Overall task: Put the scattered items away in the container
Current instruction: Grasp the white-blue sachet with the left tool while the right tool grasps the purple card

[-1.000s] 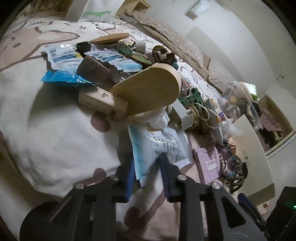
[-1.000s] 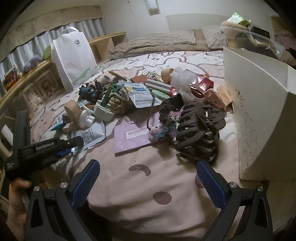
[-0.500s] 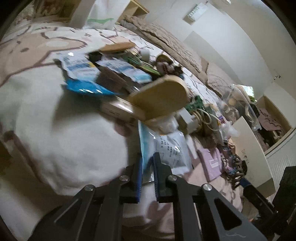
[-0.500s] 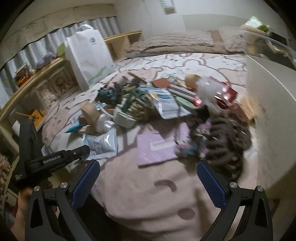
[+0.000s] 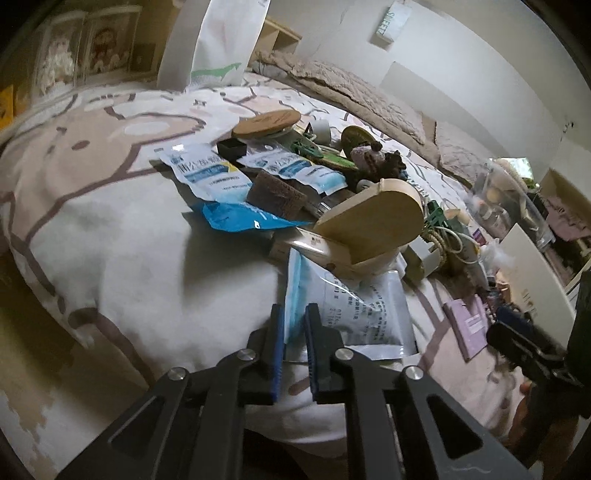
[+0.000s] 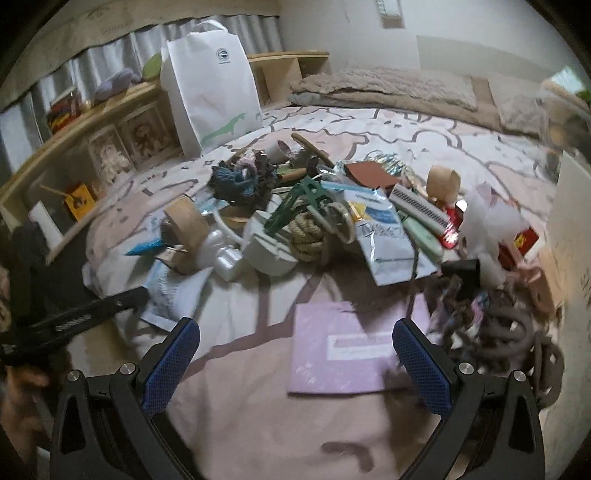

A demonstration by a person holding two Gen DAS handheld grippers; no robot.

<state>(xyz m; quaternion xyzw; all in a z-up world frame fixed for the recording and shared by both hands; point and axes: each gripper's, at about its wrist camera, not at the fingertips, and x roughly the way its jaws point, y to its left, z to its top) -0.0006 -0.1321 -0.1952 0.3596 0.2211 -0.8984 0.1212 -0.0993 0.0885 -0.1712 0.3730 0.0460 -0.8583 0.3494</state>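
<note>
Your left gripper has matte black angular arms, round silver screws at the pivots and blue textured pads. Your right gripper matches it, with blue cross-hatched pads and triangular cut-outs.

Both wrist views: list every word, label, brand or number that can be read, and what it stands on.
"SHEET?": only a guess, on the white box mounted high on the wall.
Round logo on the white paper bag: its lettering is too small to read.
Chinese print on the blue-and-white packets: too distorted to read.
Print on the clear packet pinched by the left gripper: too small.
White label on the purple booklet: blurred.
</note>
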